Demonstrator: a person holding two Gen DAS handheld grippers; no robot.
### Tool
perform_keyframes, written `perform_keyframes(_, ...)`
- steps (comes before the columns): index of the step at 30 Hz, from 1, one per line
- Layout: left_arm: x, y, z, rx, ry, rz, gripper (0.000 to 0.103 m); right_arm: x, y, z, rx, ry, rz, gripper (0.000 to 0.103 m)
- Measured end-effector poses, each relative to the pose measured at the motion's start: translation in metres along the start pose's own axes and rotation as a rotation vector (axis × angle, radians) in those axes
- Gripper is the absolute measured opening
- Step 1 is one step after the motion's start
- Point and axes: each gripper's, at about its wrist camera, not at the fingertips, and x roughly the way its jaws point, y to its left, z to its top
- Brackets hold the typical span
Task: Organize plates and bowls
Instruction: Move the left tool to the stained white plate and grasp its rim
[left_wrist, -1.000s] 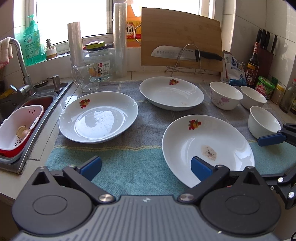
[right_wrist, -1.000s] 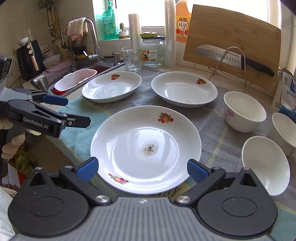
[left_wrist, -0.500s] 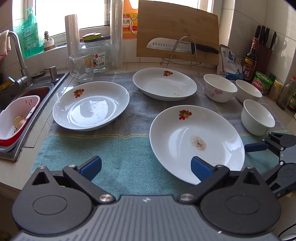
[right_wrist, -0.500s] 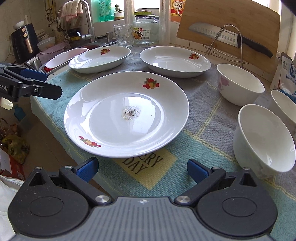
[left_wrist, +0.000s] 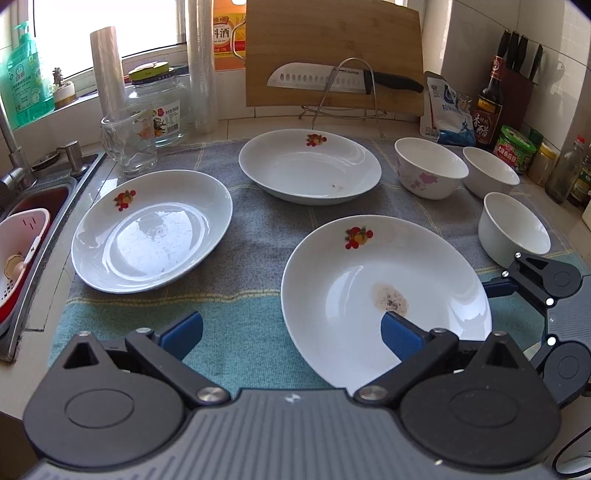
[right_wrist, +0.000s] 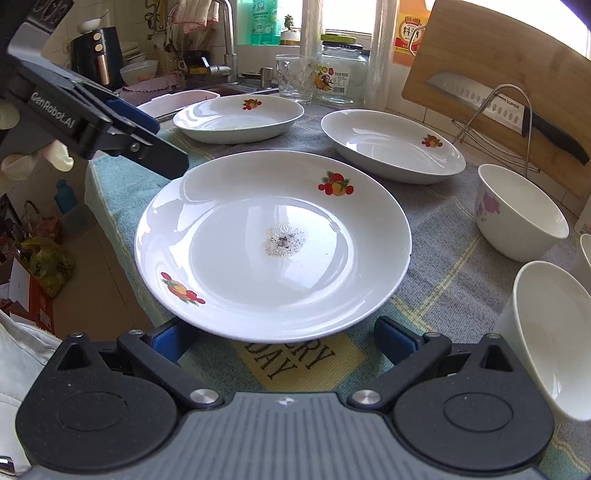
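The right tool sits wide open and holds nothing, its 2 blue pads either side of the near rim of the stained plate, low against the towel that covers the bench. This plate, with a fruit print on its rim and a speckled dried patch in its middle, lies at the front edge of the towel, its near rim overhanging a yellow label printed with letters. The left tool is also spread wide and empty; its right pad stands over the near part of the same plate, while its left pad hangs over bare teal towel. In the left wrist view the right tool shows at the plate's right edge. Just right of the plate stands a plain white bowl, and behind it 2 more bowls, 1 plain and 1 with pink flowers, all upright and apart. Farther back lie 2 more fruit-print plates, 1 to the left near the sink and 1 in the middle. Beyond them stand a glass mug, a lidded jar, and a cutting board with a knife on a wire rack.
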Motion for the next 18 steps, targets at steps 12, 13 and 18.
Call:
perform_keyframes(12,0.030,-0.006,0.024,0.070,0.042,-0.096,0.102,-0.001,-0.007,-0.008,-0.044,-0.079,0.049,0.103)
perform_keyframes(13,0.035,-0.005,0.027,0.077,0.051,-0.115,0.102,-0.001,-0.007,-0.008,-0.039,-0.077,0.045,0.103)
perform_keyframes(18,0.057,0.002,0.041,0.135,0.098,-0.214,0.102,-0.001,-0.004,-0.006,-0.019,-0.067,0.022,0.103)
